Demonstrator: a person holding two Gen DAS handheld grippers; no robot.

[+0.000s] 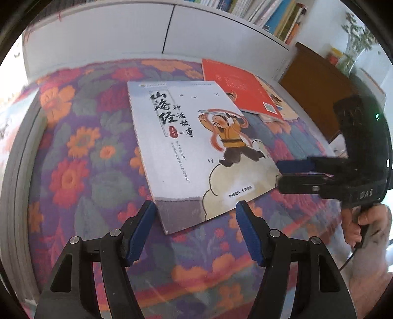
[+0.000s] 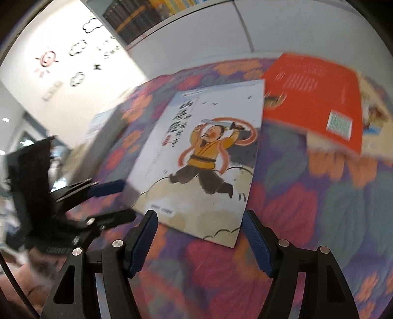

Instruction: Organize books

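A white picture book point(image 1: 196, 149) with a jumping figure in yellow lies flat on the flowered cloth point(image 1: 81, 152). A red book point(image 1: 243, 90) lies behind it on top of another book. My left gripper point(image 1: 196, 208) is open, its blue pads at the white book's near corner. My right gripper point(image 2: 200, 218) is open and empty at the book's near edge; it also shows in the left wrist view point(image 1: 280, 171) at the book's right edge. In the right wrist view the white book point(image 2: 201, 162), the red book point(image 2: 316, 103) and the left gripper point(image 2: 122, 201) show.
A white cabinet point(image 1: 118, 34) stands behind the table, with shelved books point(image 1: 267, 14) above it. A brown wooden piece point(image 1: 316, 83) and a plant point(image 1: 353, 41) stand at the right. A wall with drawn stickers point(image 2: 61, 63) shows in the right wrist view.
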